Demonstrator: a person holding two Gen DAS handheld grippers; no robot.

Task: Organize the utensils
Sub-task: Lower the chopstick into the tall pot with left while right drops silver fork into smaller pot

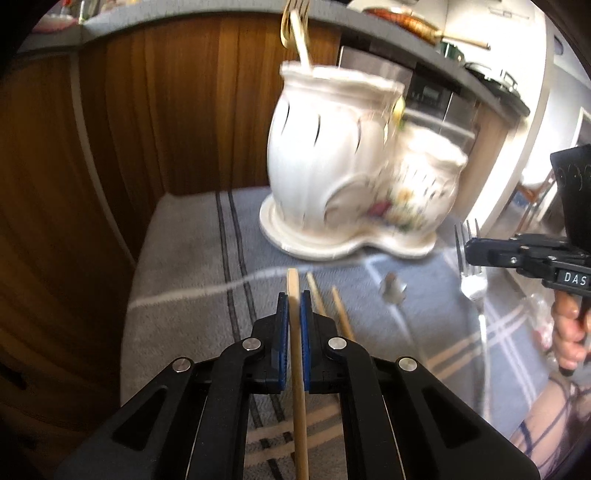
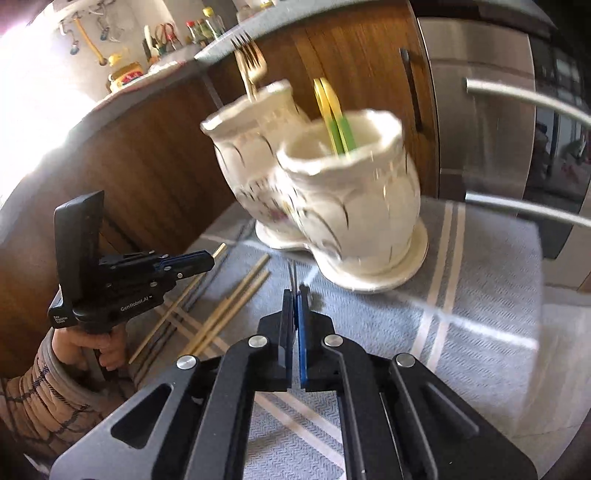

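Observation:
My left gripper [image 1: 294,299] is shut on a wooden chopstick [image 1: 299,406] that runs lengthwise between the blue pads, its tip sticking out ahead. Two more chopsticks [image 1: 341,314] lie on the cloth just right of it. Beyond stands a white flowered ceramic holder [image 1: 332,166] with two cups. A gold fork [image 1: 295,29] stands in the tall cup, and green-yellow chopsticks [image 2: 334,122] stand in the other. My right gripper [image 2: 295,295] is shut on a silver fork [image 1: 474,286], tines up, seen edge-on as a thin blade [image 2: 293,273] in the right wrist view.
A grey striped cloth [image 1: 184,258] covers the surface. Brown wooden cabinet fronts [image 1: 184,110] rise behind the holder, with a steel appliance and its bar handles [image 2: 517,99] to the right. A person's hand [image 1: 565,332] and checked sleeve [image 2: 37,398] hold the grippers.

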